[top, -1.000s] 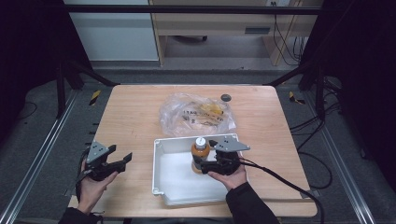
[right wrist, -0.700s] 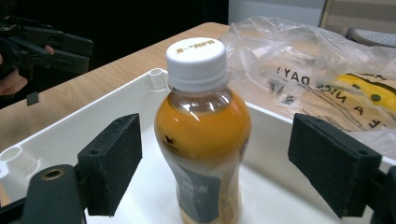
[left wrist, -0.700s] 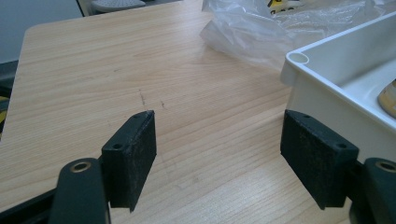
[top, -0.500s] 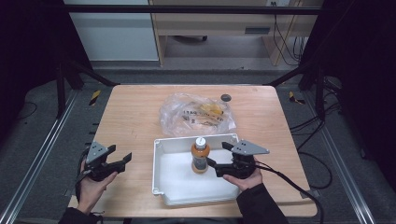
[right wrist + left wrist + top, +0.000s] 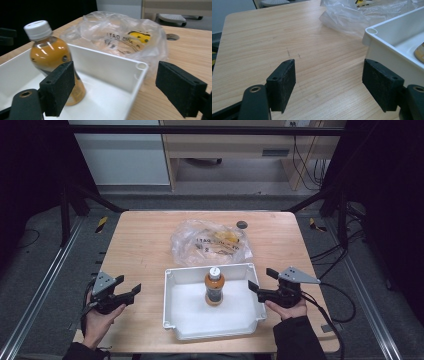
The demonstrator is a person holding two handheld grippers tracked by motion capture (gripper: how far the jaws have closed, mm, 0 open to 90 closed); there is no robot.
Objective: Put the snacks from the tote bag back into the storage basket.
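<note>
now right hand-held gripper (image 5: 256, 281) wide open, clear of bottle (image 5: 214, 287)

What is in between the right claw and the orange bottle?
The white tray's side wall. In the high view, the right claw sits outside it; the bottle stands inside.

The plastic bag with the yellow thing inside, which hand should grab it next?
Probably the right. The right tongs stand open beside the white tray, pointing toward the plastic bag just past its rim. The left tongs are open too, but face bare table, with the bag off to one side.
</note>
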